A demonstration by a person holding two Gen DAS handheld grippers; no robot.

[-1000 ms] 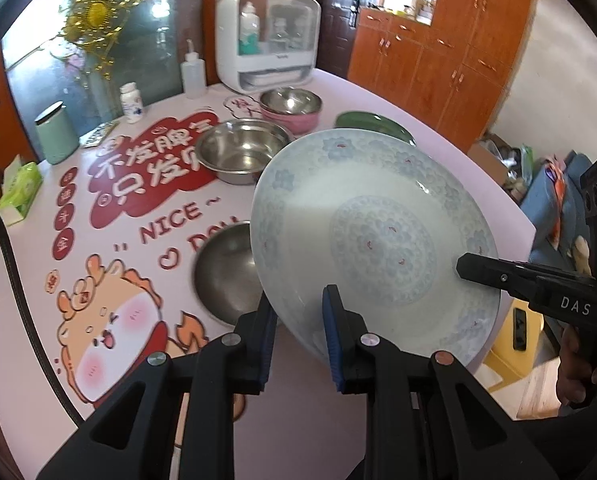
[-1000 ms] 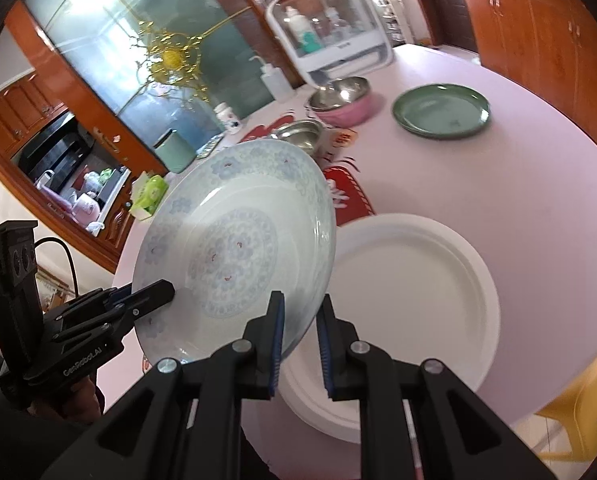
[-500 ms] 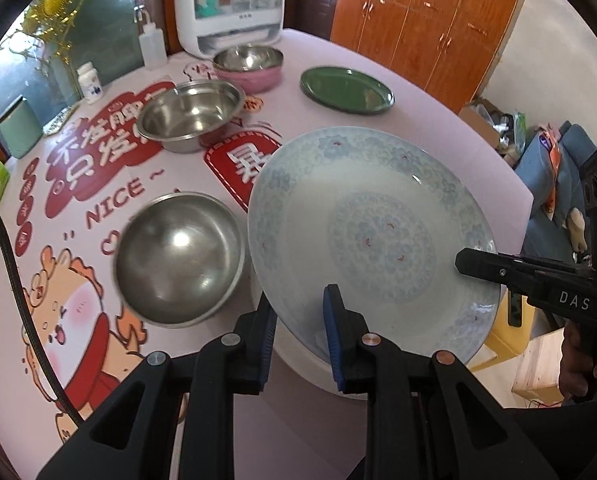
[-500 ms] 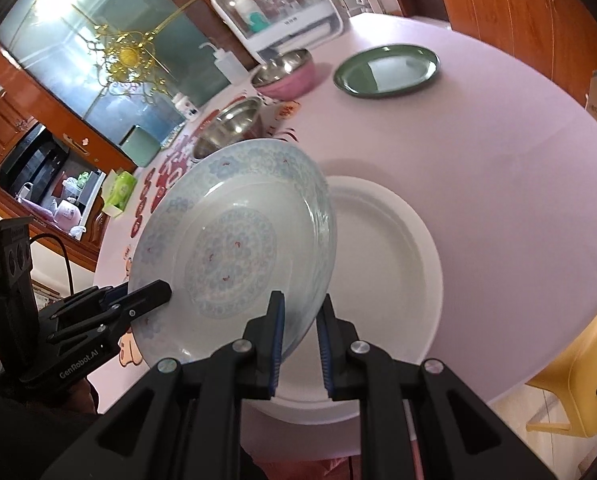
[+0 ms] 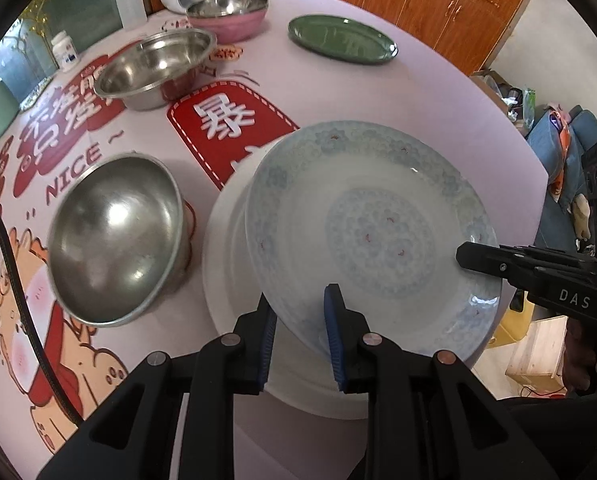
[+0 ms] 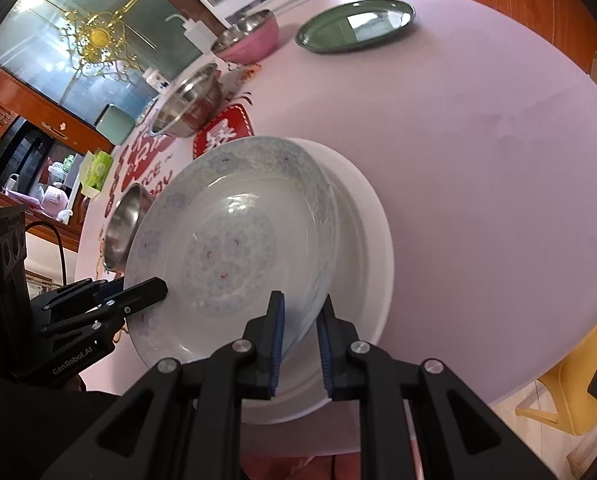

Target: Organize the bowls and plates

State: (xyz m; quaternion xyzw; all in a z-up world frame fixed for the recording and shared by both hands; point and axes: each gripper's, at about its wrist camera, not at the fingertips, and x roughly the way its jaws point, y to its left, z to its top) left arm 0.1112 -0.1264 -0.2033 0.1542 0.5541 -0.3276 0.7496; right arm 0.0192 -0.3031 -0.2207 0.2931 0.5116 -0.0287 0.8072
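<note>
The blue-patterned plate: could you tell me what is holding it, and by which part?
Both grippers hold the blue-patterned plate by its rim: the left gripper and right gripper are clamped at separate points along its edge, over the white plate.

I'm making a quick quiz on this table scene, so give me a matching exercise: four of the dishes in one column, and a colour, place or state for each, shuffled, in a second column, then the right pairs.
Things:
1. patterned plate
2. white plate
3. green plate
4. pink bowl

Descriptions:
A. lies alone on bare table on the far side
B. stands in front of the white appliance
C. clamped at its rim by both hand-held grippers
D. lies flat on the table under the held dish

Pairs: 1-C, 2-D, 3-A, 4-B
</note>
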